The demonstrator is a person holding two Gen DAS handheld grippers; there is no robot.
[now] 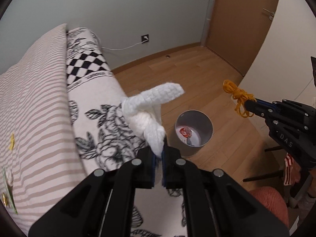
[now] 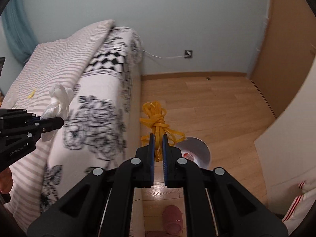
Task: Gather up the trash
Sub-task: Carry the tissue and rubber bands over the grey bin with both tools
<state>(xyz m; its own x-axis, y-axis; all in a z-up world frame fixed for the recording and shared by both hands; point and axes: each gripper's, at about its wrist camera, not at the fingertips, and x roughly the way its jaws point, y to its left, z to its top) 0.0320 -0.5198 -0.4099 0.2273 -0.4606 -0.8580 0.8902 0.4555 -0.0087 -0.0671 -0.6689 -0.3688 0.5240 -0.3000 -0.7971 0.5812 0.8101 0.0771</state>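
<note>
Wrist views: left gripper [image 1: 158, 154] jaws pinch tissue [image 1: 147, 116], right gripper [image 2: 158, 146] jaws pinch rubber bands [image 2: 156, 122].

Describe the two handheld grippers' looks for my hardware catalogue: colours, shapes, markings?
Both are matte black plastic with angular linkage arms and round silver rivets. The left gripper and right gripper have flat fingers lined with blue pads. White lettering marks their sides. No cables show.

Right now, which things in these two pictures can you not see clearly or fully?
- Bin contents: right wrist view, hidden behind the rubber bands and right hand-held gripper.
- Bin contents: left wrist view, red scrap too small to identify.
- Yellow bits on the bed: left view, too small.
- Slipper: right view, partly hidden by the gripper body.
</note>
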